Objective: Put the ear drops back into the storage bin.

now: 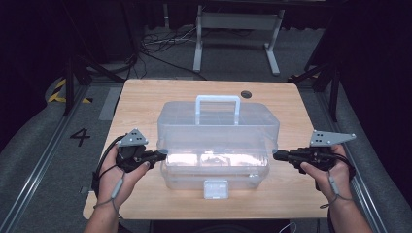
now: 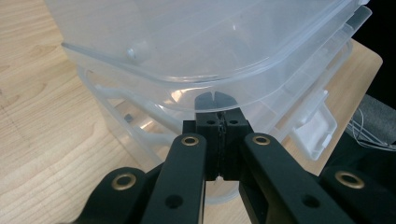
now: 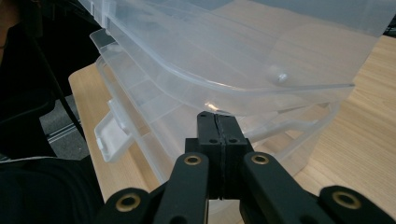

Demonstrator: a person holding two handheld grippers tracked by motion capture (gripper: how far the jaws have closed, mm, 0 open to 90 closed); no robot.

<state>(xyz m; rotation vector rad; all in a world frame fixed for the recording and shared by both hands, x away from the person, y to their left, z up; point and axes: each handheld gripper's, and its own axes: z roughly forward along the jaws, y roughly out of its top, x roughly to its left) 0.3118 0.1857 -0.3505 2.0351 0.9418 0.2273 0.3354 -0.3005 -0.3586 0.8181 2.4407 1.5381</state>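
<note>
Tools flank the clear plastic storage box with the pale blue handle (image 1: pixel 217 145), sitting mid-desk on the light wooden desk (image 1: pixel 145 97). Left tool (image 1: pixel 163 156) has its jaws pressed together, tips tucked under the raised lid's edge at the box's left end. Right tool (image 1: pixel 276 156) matches it, jaws closed tight, at the right end.

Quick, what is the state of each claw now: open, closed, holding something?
Left claw: closed, jaws together, tips at the side of the clear plastic box, nothing held.
Right claw: closed, tips at the box's other side, nothing held.
</note>
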